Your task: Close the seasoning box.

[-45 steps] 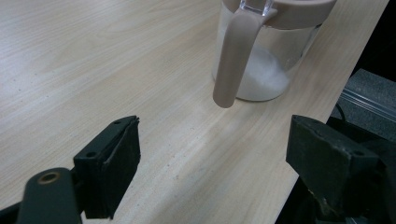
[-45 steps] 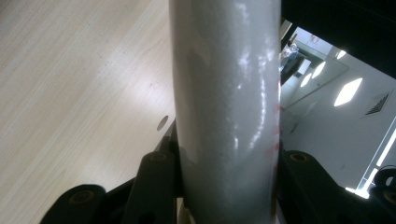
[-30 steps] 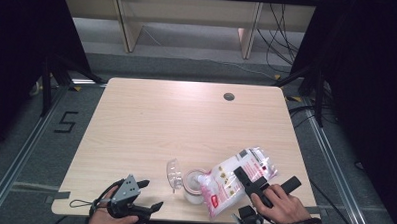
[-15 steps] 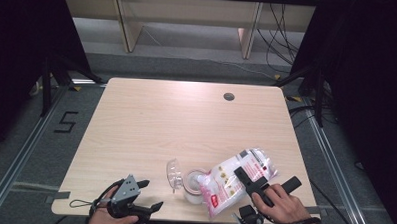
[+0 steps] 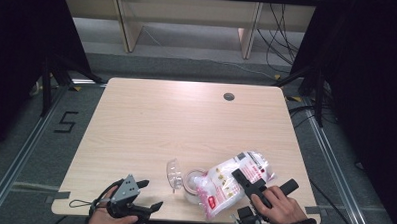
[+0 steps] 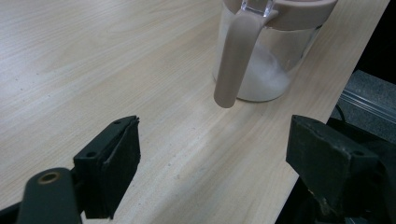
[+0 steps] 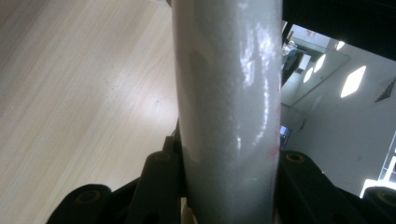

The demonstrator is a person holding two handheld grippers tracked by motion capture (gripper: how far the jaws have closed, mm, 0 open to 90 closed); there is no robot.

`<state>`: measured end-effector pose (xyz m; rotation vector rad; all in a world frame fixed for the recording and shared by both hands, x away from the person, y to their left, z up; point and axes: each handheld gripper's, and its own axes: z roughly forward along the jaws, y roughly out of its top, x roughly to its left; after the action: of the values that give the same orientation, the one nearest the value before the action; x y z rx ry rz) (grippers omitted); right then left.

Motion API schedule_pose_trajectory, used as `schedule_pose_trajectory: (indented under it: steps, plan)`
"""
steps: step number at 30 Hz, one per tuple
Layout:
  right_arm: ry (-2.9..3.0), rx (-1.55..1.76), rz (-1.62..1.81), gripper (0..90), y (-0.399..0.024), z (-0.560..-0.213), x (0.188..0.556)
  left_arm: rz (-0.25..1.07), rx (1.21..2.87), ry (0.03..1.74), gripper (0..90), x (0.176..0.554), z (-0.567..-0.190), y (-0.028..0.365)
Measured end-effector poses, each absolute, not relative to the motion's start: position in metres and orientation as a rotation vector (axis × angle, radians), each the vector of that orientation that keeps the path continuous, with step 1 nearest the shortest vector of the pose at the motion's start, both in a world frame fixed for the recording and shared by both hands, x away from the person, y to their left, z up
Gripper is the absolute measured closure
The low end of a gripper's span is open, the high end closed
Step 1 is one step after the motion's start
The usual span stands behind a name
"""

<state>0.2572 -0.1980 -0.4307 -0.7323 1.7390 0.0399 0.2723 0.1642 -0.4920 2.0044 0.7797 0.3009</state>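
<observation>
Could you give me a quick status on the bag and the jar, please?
Right gripper shut on bag, tipped at jar. Left gripper open, idle beside it. Jar lid flipped up. Nothing in the way.

Both grippers matte black. Left gripper (image 5: 144,196) carries a grey three-cornered plate on top with dark holes; thin black cable loops off it toward the tabletop's near left corner. Its blocky square pads (image 6: 114,161) sit on arms with a brass-ringed pivot hole. Right gripper (image 5: 248,180): long flat black jaws, round pivot bosses, black strap at the wrist.
</observation>
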Motion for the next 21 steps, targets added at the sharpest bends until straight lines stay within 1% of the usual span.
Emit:
schedule_pose_trajectory:
  steps: [6, 7, 9, 21]
  plan:
    - [1.76, -0.667, 0.109, 71.0, -0.202, -0.439, 0.257, 0.306, 2.007, 0.778, 17.4, 0.273, -0.492, 0.164]
    - [1.77, -0.657, 0.105, 71.0, -0.203, -0.439, 0.257, 0.331, 2.042, 0.754, 17.4, 0.274, -0.491, 0.166]
    - [1.78, -0.628, 0.124, 71.0, -0.205, -0.443, 0.256, 0.299, 2.001, 0.788, 17.4, 0.272, -0.493, 0.163]
    - [1.804, -0.526, 0.255, 71.4, -0.21, -0.45, 0.257, 0.311, 2.003, 0.784, 17.4, 0.272, -0.491, 0.165]
